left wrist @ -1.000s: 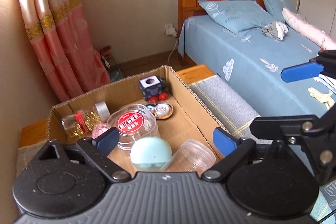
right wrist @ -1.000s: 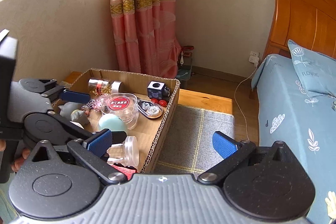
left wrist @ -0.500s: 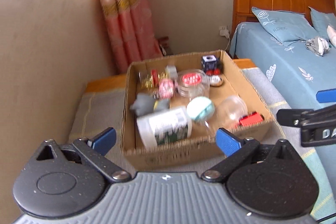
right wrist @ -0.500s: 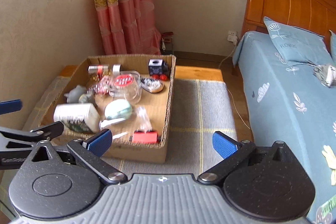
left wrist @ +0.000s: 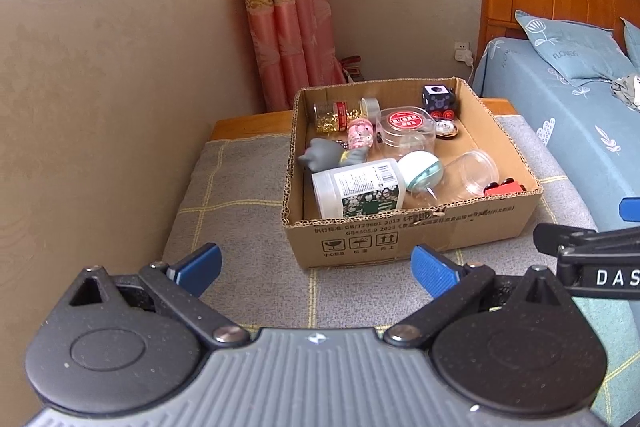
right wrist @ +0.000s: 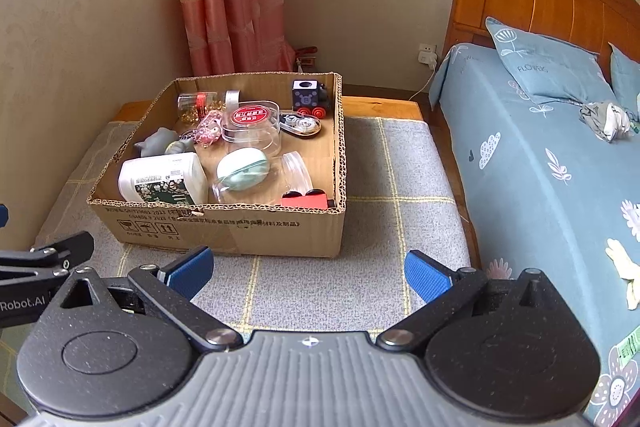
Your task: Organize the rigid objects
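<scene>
A cardboard box (left wrist: 412, 235) (right wrist: 224, 227) stands on a grey checked mat. It holds several rigid objects: a white labelled bottle (left wrist: 358, 193) (right wrist: 164, 179), a mint round case (left wrist: 420, 171) (right wrist: 242, 169), a clear jar with a red lid (left wrist: 406, 125) (right wrist: 250, 119), a clear cup (left wrist: 474, 173), a red toy car (right wrist: 306, 201), a dark toy train (right wrist: 310, 99) and a grey figure (left wrist: 320, 157). My left gripper (left wrist: 316, 267) and my right gripper (right wrist: 308, 269) are both open and empty, held back from the box's near side.
The grey mat (right wrist: 400, 187) lies on a low wooden platform. A bed (right wrist: 540, 147) with blue sheets and a wooden headboard runs along the right. A wall (left wrist: 120, 87) and pink curtain (right wrist: 232, 7) stand left and behind.
Both grippers have drawn back and up from the box. The whole box now shows in both views. The objects in it have not moved.
</scene>
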Available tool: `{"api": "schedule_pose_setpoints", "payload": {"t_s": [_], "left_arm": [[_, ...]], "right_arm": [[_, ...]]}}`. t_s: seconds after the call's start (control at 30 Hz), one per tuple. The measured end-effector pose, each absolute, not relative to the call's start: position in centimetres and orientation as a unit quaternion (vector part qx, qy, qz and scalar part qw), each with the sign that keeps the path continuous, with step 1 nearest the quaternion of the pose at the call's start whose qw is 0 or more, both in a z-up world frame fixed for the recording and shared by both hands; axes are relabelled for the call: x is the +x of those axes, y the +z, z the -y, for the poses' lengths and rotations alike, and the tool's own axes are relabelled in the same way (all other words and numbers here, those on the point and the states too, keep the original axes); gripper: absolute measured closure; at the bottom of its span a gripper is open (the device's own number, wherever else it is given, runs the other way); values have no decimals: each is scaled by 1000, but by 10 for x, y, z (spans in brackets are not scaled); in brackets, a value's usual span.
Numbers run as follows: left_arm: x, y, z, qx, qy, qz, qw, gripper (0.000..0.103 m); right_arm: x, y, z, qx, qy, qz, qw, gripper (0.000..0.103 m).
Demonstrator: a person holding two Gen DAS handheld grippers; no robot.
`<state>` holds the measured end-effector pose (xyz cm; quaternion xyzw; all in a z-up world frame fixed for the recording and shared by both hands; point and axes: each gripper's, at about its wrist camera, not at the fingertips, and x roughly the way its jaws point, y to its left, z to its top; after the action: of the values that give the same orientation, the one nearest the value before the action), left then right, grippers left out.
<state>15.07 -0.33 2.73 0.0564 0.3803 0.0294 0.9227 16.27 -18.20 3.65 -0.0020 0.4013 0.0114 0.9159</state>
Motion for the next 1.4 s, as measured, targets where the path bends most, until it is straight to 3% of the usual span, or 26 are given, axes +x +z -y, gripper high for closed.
{"api": "schedule_pose_setpoints", "payload": {"t_s": [1.4], "left_arm": [[146,34,2,41,37,-384,922,2]], "right_arm": [[160,41,180,1,17,-394,919,0]]}}
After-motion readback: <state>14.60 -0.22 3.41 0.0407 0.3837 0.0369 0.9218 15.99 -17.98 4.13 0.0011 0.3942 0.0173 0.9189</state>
